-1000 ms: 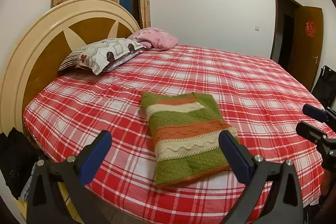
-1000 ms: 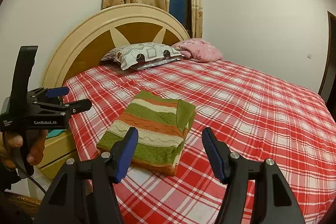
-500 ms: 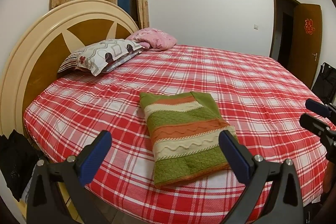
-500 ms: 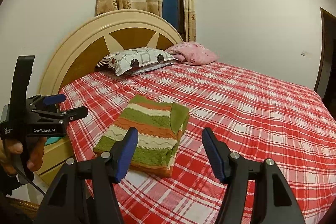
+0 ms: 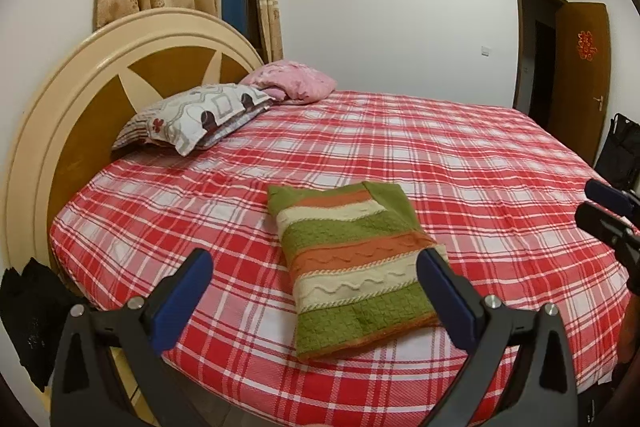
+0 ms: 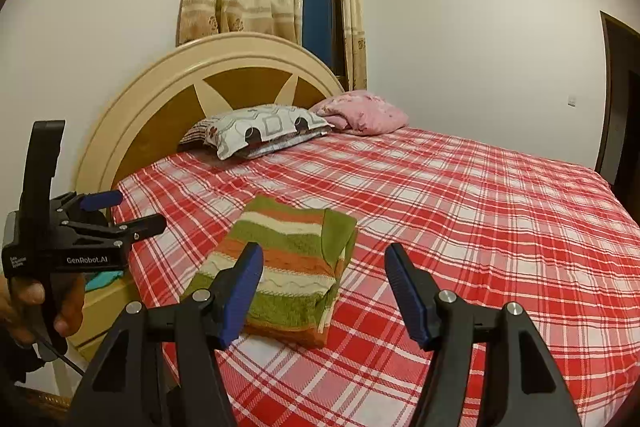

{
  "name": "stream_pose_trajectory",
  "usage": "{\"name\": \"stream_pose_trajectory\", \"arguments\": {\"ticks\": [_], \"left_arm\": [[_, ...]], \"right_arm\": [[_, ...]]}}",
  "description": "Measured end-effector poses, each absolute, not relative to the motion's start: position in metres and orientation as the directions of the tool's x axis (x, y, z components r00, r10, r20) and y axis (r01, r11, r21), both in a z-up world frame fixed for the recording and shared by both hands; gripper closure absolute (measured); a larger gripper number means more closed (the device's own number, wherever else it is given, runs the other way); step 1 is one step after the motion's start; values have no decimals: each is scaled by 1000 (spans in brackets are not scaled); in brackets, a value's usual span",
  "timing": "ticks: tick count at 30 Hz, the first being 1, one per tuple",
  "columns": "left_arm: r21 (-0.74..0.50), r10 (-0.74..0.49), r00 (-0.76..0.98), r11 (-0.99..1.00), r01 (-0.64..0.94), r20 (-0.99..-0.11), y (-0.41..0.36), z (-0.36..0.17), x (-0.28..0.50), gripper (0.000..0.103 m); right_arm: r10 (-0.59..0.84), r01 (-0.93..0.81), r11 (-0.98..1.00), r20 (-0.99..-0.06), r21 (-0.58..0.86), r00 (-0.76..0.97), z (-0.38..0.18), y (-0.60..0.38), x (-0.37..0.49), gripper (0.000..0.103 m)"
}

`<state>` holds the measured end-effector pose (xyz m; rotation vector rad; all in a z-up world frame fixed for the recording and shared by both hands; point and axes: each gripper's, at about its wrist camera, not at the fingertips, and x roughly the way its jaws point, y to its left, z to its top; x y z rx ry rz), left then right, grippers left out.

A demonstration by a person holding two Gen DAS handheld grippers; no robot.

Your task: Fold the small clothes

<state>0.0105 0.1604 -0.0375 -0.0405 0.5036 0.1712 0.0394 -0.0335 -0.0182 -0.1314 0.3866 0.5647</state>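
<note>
Left wrist view, left to right: headboard (image 5: 80, 99), patterned pillow (image 5: 192, 119), pink bundle (image 5: 292, 81), then the striped knit garment (image 5: 352, 267) lying folded flat on the checked bedspread (image 5: 480, 167), near the bed's front edge. Left gripper (image 5: 316, 291) stands wide, holding nothing, short of the garment. Right gripper (image 6: 324, 287) likewise stands wide and empty; only its tips enter at the far right.

Risk, as judged: the folded stack sits close to the edge, so a careless nudge or one-sided pinch could unfold it or drag it off.

Obscured: a dark item (image 5: 28, 307) at lower left is unidentifiable; the garment's underside and inner folds cannot be inspected.
</note>
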Motion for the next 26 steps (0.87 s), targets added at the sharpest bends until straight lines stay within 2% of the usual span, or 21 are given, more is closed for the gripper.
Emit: {"name": "stream_pose_trajectory", "arguments": {"ticks": [26], "left_arm": [[37,192,882,980,-195,-432,159,-36,6,0]], "right_arm": [[521,-575,818,-388,-28,760,-24,-25,34,39]]}}
